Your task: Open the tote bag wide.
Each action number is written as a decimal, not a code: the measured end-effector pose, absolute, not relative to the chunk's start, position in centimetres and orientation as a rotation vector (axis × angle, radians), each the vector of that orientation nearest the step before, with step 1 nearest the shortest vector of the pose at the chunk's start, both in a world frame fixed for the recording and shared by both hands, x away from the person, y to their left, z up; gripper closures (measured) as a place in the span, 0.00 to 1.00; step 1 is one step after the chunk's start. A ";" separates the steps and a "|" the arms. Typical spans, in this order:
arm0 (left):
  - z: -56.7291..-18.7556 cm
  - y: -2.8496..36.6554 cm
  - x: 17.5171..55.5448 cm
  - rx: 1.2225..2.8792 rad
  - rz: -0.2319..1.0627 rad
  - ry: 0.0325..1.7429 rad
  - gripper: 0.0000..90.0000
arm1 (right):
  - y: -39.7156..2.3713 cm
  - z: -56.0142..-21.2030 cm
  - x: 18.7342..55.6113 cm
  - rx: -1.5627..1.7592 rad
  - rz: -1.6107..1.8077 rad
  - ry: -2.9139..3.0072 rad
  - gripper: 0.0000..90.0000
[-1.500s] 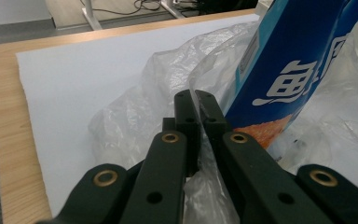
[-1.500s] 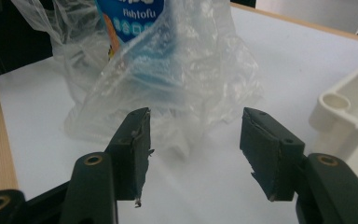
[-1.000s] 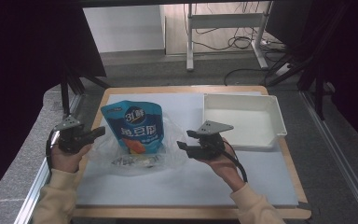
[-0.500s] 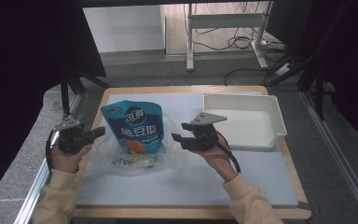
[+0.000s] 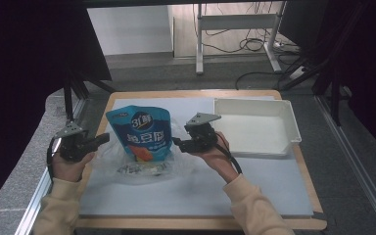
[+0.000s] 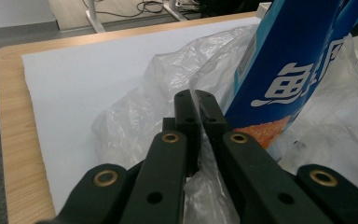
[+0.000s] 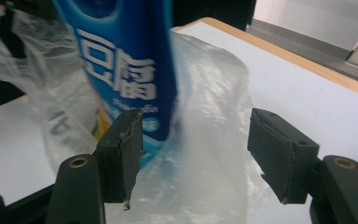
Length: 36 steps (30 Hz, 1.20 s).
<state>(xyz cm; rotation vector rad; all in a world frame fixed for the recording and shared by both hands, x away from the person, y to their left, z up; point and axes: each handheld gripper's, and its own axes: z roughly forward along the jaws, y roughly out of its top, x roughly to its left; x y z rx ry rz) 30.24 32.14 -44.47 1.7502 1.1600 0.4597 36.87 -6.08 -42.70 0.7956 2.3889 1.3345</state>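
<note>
- While it stands inside a clear plastic bag [image 5: 142, 164] left of centre on the tabletop [image 5: 274, 183], the blue snack pouch [image 5: 142, 132] leans back.
- Left tongs [image 6: 196, 105] pinch a fold of that bag, jaws closed.
- Right tongs [image 7: 196, 140] gape wide around the bag's other edge.
- A white tray [image 5: 289, 117] sits at upper right.

Wooden table [image 5: 293, 223] with a pale mat [image 5: 274, 186] on top; grey floor [image 5: 352, 161] around it; black curtains [image 5: 24, 63] at left and right. Behind: white wall [image 5: 127, 29], metal desk legs [image 5: 200, 44], loose cables [image 5: 254, 44] on wood flooring.
</note>
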 end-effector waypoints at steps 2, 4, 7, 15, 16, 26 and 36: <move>-44.5 32.1 30.3 1.753 0.460 1.162 1.00 | -6.3 -42.9 37.3 0.817 1.344 2.389 0.41; -44.6 32.1 30.3 1.755 0.457 1.162 1.00 | -6.3 -43.0 37.6 0.833 1.356 2.394 0.43; -44.6 32.1 30.3 1.756 0.457 1.163 1.00 | -6.2 -43.4 38.0 0.850 1.349 2.395 0.47; -44.6 32.2 30.3 1.753 0.461 1.168 1.00 | -6.4 -43.8 38.4 0.842 1.353 2.412 0.82; -44.6 32.2 30.3 1.752 0.461 1.169 1.00 | -6.4 -43.8 38.4 0.836 1.344 2.415 0.86; -44.8 32.3 30.3 1.760 0.468 1.169 1.00 | -6.9 -43.9 38.1 0.812 1.283 2.401 0.96; -46.3 32.0 31.1 1.795 0.478 1.196 1.00 | -6.3 -45.7 38.2 0.855 1.205 2.338 0.98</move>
